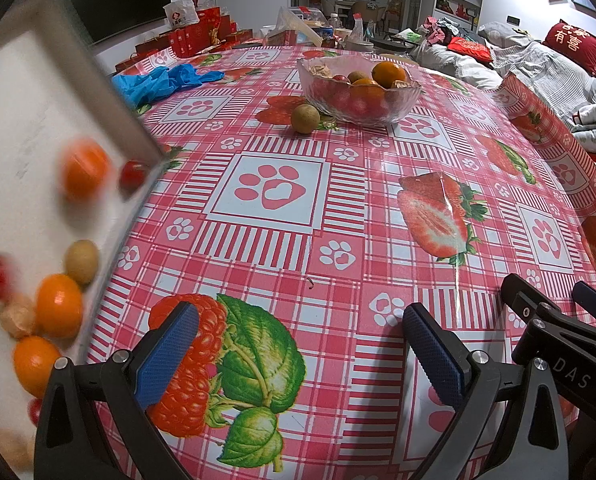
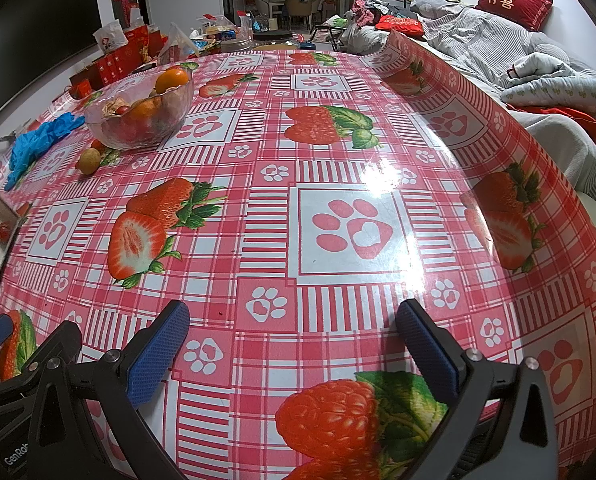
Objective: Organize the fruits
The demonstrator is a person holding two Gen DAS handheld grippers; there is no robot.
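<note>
A glass bowl (image 1: 360,92) holding oranges and small red fruits stands at the far middle of the table; it also shows in the right wrist view (image 2: 140,114) at the far left. A brown round fruit (image 1: 305,119) lies loose just in front of the bowl and shows too in the right wrist view (image 2: 88,161). A white tray (image 1: 26,152) at the left edge holds several oranges, small red fruits and brown fruits, blurred. My left gripper (image 1: 298,324) is open and empty above the tablecloth. My right gripper (image 2: 294,326) is open and empty beside it.
Blue gloves (image 1: 166,80) lie at the far left of the table. The pink strawberry tablecloth (image 1: 274,200) curls up at the right edge (image 1: 538,120). Red boxes and jars (image 1: 202,36) stand behind the table. A bed with bedding (image 2: 518,52) is to the right.
</note>
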